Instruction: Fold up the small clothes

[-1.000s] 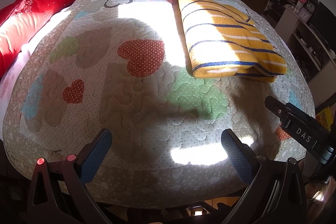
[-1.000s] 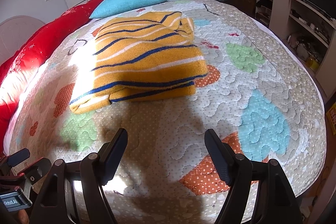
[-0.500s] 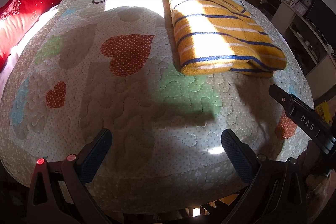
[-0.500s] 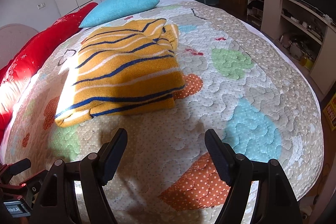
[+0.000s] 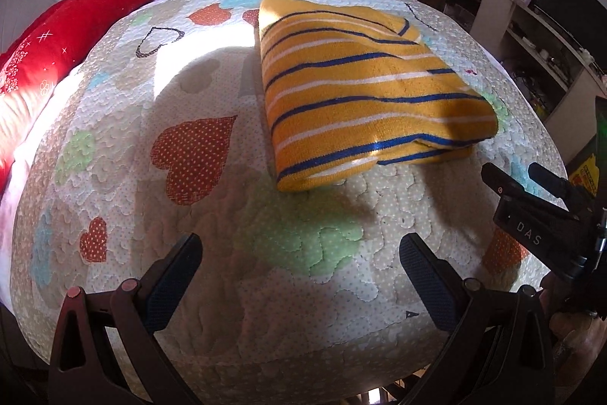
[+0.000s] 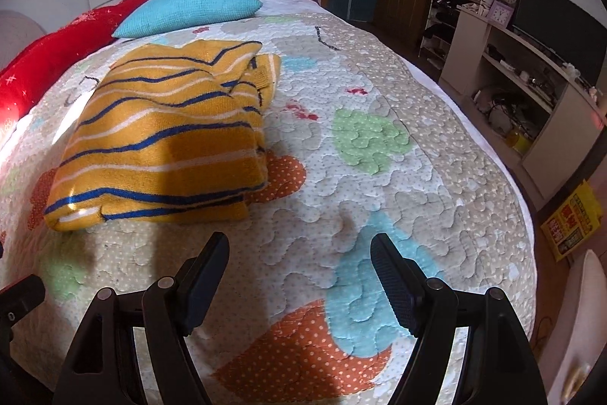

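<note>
A heart-patterned quilt [image 5: 212, 291] covers the bed. A folded yellow sweater with blue and white stripes [image 5: 364, 93] lies mid-quilt, nearer the pillow end. Left gripper [image 5: 301, 259] and right gripper [image 6: 299, 262] hover spread wide, empty, at the foot edge.

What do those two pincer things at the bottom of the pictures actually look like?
Each tool is a black plastic frame with triangular cut-outs and round pivot pins. The left tool ends in two flat fingers with dark blue ribbed pads, and its pins look reddish. The right tool has similar dark textured pads. Seen from the left, the right tool's body bears white letters "DAS".
</note>
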Demonstrator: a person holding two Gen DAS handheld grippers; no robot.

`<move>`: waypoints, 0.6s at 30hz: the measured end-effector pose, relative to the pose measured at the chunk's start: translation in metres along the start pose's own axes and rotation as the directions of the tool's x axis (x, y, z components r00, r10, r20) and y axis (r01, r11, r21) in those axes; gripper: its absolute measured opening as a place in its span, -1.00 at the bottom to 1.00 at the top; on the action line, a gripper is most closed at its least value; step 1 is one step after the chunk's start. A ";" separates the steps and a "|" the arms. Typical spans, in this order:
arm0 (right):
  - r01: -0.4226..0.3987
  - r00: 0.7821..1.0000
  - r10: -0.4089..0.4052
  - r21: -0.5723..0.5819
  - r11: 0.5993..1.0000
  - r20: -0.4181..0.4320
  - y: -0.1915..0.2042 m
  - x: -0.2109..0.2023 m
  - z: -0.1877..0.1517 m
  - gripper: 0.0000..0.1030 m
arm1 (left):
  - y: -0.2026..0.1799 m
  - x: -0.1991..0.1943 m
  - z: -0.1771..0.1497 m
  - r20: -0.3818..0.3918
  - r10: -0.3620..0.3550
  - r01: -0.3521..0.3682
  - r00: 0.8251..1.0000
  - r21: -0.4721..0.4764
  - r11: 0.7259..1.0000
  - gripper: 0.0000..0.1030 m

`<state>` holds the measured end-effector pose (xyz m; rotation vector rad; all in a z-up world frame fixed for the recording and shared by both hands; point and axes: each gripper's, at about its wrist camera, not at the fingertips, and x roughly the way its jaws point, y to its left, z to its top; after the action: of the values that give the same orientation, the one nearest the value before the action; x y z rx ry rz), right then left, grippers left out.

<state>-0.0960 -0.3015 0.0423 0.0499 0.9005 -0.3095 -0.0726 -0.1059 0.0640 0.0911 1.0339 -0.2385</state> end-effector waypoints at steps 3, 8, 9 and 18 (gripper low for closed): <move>0.089 0.996 -0.090 -0.058 0.994 -0.011 0.003 0.002 0.001 0.57 | -0.005 0.005 -0.002 -0.015 -0.007 0.008 1.000 0.004 1.000 1.00; 0.132 0.990 -0.135 -0.085 0.988 -0.029 0.000 0.002 0.002 0.58 | -0.010 0.011 -0.003 -0.029 0.001 -0.001 1.000 0.003 1.000 1.00; 0.138 0.989 -0.142 -0.088 0.986 -0.032 0.000 0.003 0.002 0.59 | -0.011 0.012 -0.003 -0.030 0.000 0.000 1.000 0.004 1.000 1.00; 0.149 0.986 -0.155 -0.084 0.985 -0.066 -0.004 0.011 0.001 0.60 | -0.016 0.017 -0.005 -0.047 -0.002 0.003 0.999 0.017 1.000 1.00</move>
<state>-0.0901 -0.3078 0.0342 -0.0818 0.9900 -0.4158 -0.0719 -0.1230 0.0473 0.1118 1.0791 -0.2486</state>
